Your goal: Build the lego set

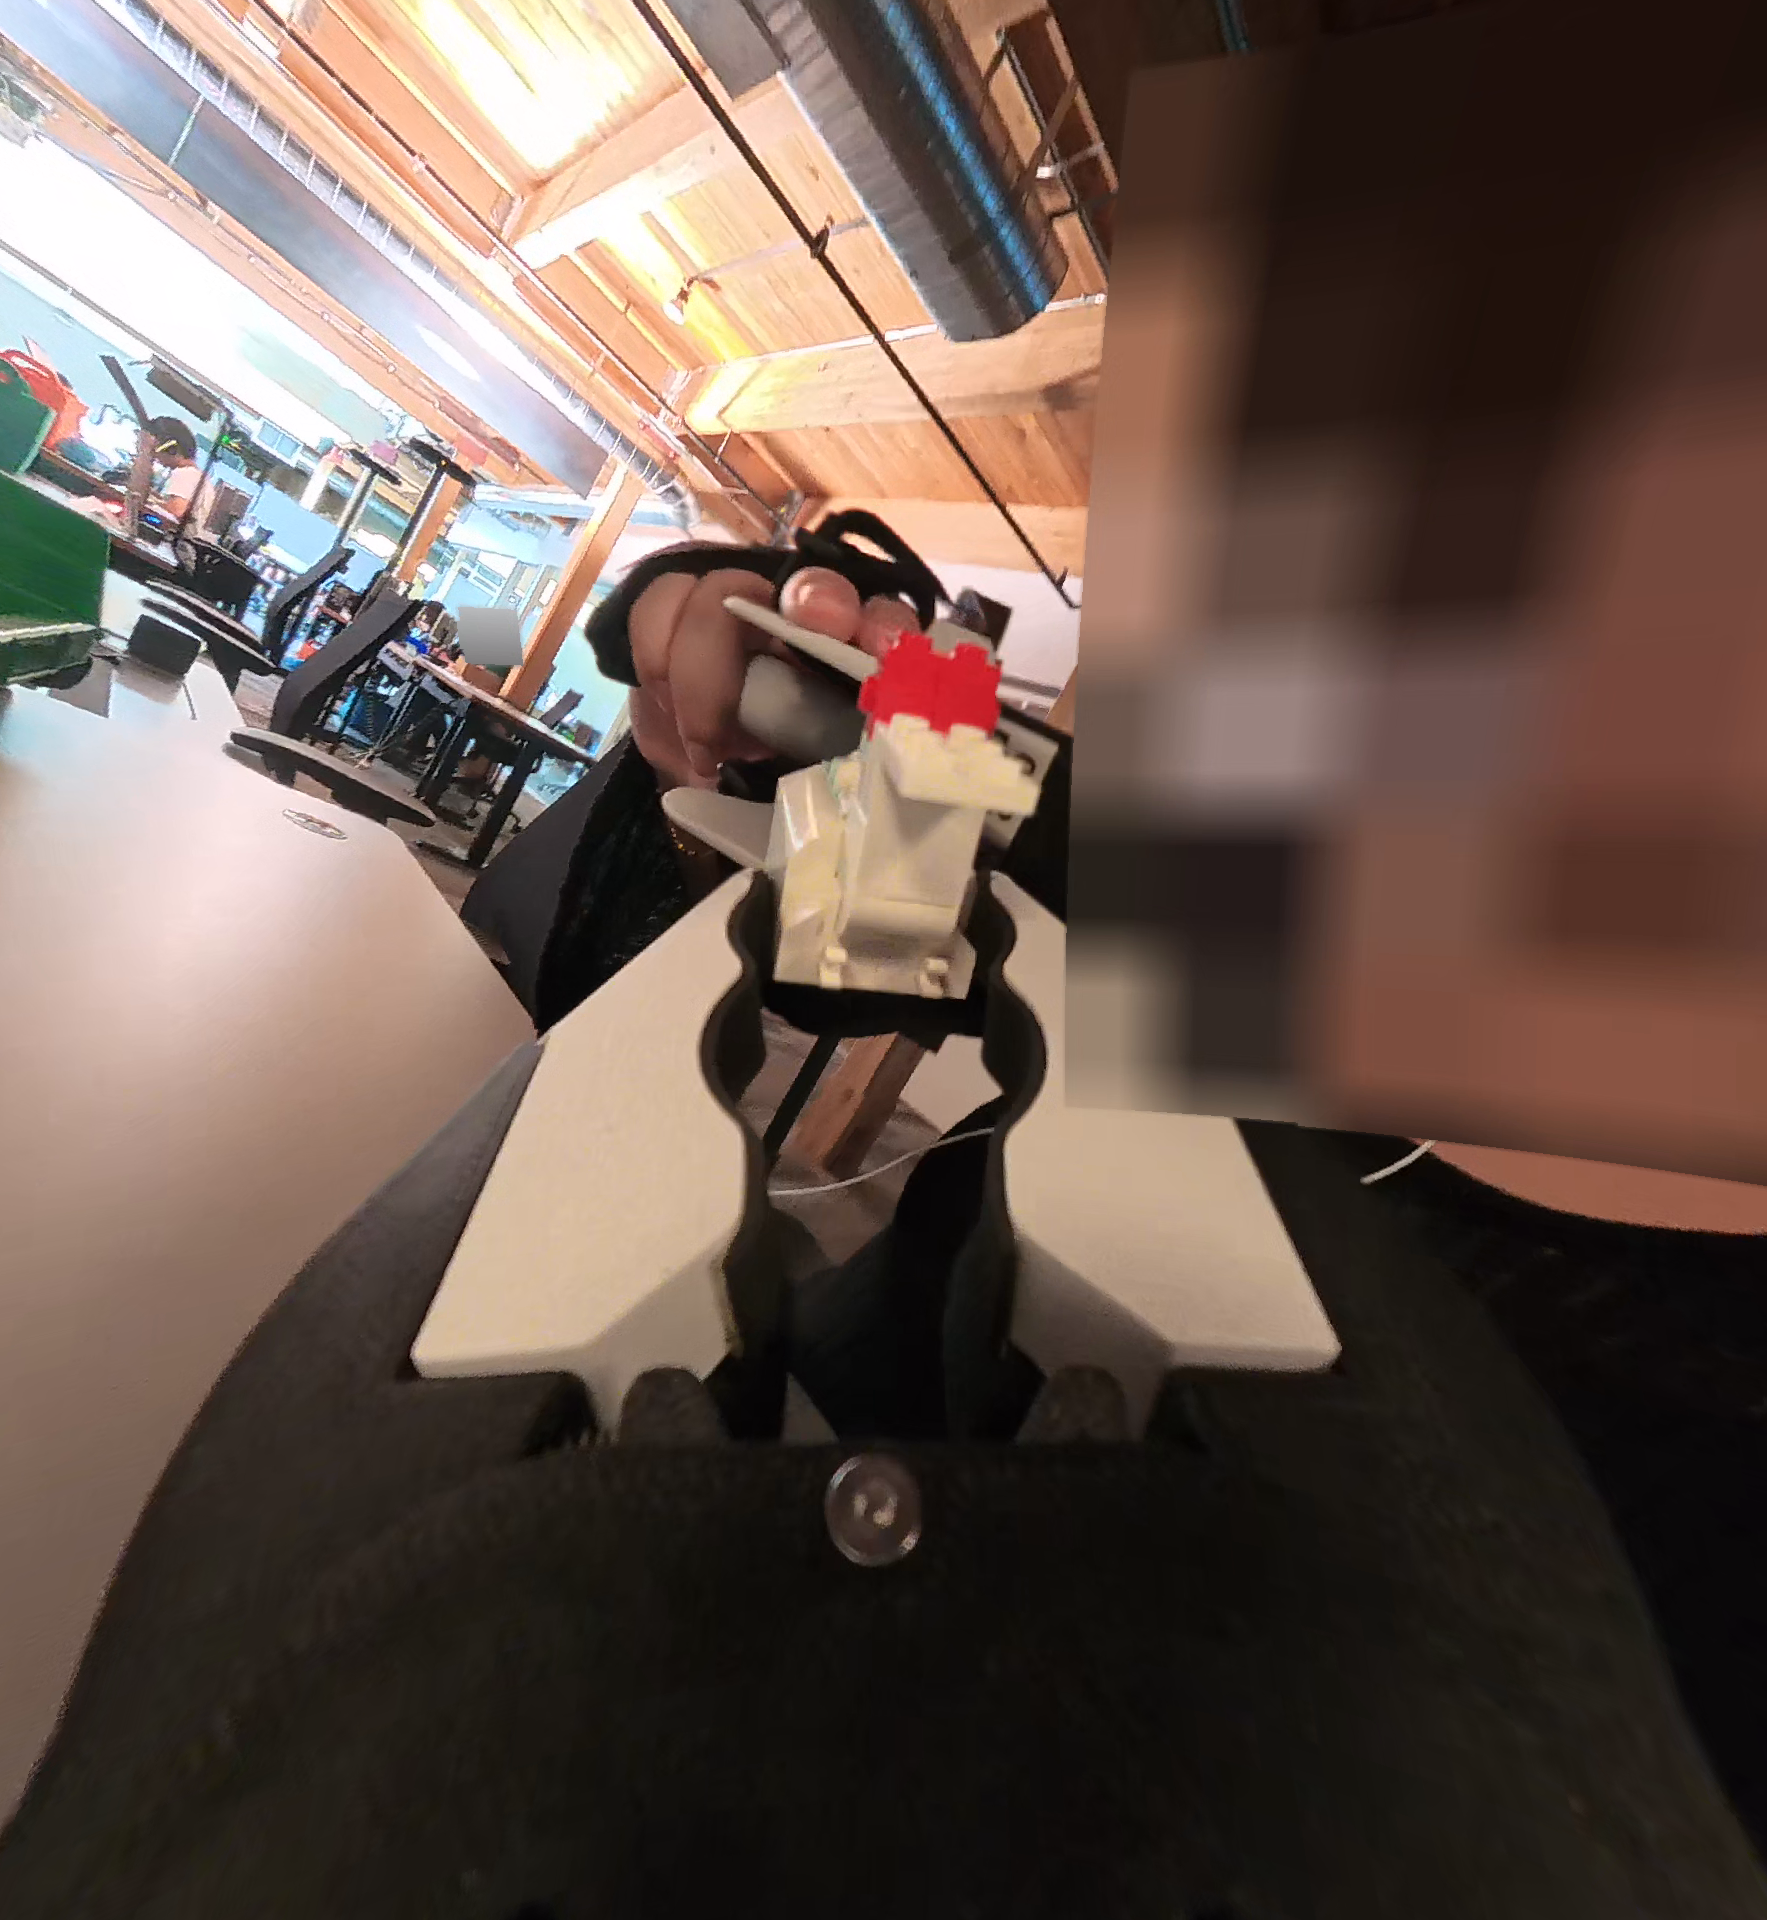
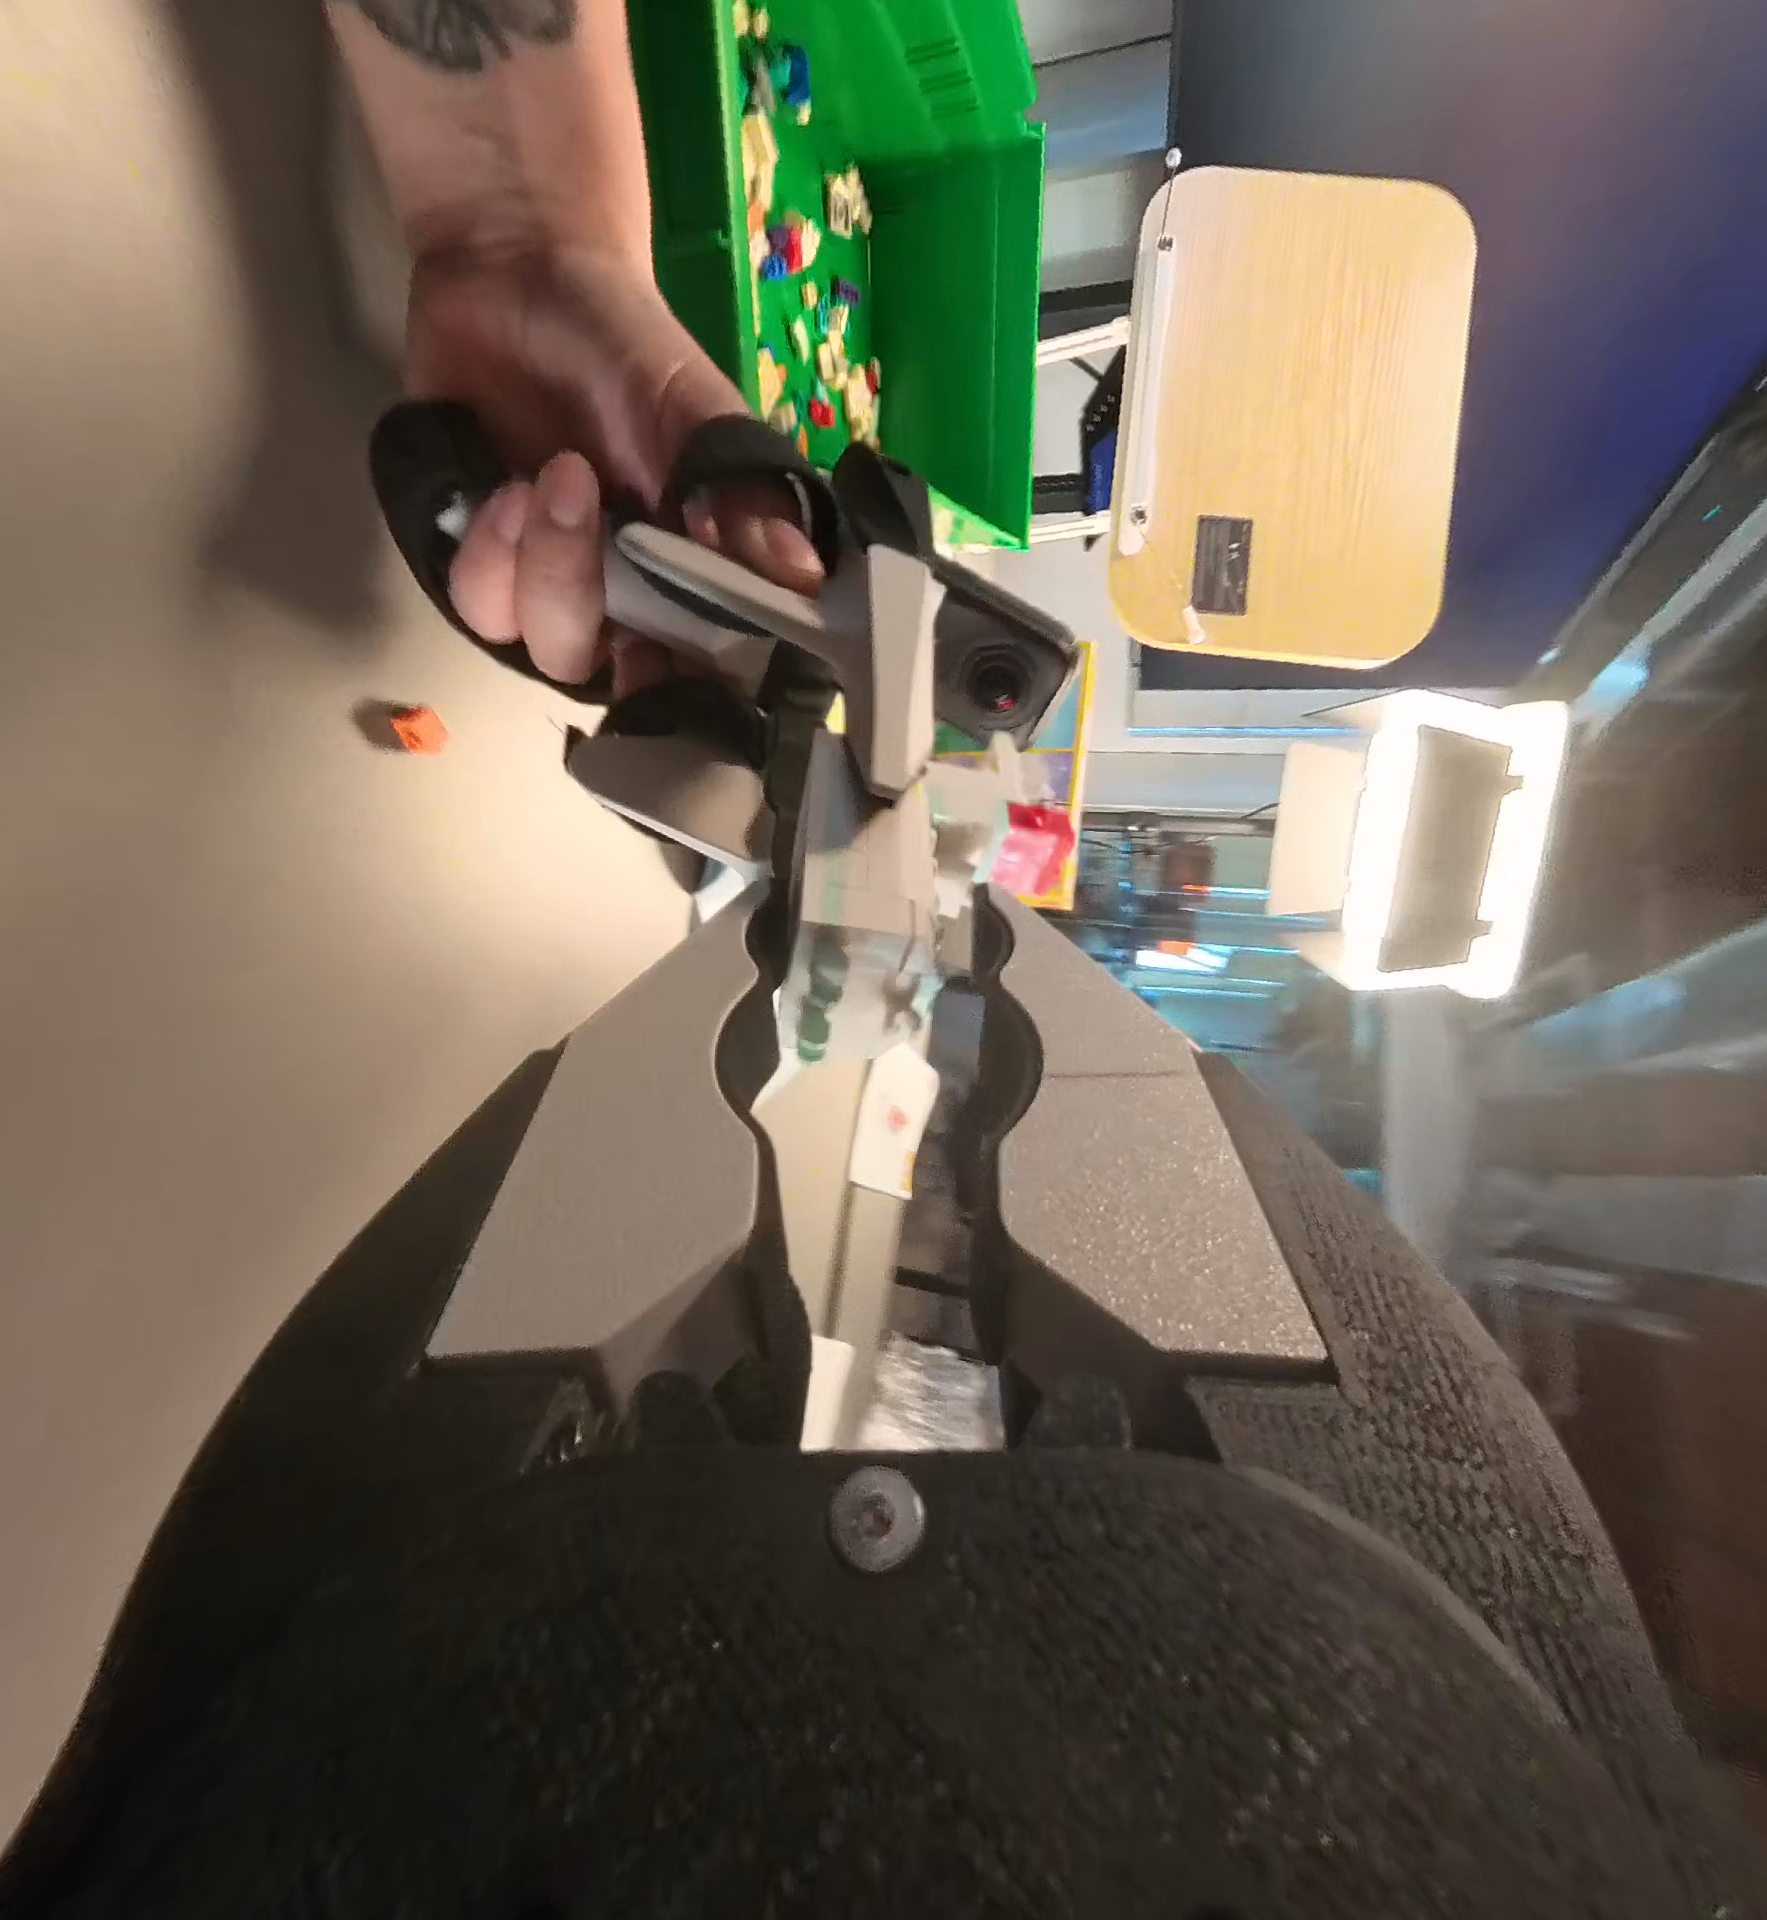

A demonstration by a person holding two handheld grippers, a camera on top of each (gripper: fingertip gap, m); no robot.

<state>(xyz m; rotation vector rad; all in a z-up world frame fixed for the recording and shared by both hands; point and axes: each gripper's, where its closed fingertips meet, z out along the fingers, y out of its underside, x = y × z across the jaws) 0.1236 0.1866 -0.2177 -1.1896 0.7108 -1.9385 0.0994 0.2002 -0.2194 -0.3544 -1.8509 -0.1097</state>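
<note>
Above the desk [image 2: 110,935], clear of its surface, both tools meet at a white lego model [image 1: 879,862] with a red top, lifted presumably for pressing pieces together. Left gripper [image 1: 863,914]: jaws narrowed onto the model's base. Right gripper [image 2: 863,935]: jaws closed about blurred white bricks, apparently the same model. Green tray [image 2: 972,312] of loose bricks lies toward the desk's far edge; a lone orange brick [image 2: 406,725] sits apart.
</note>
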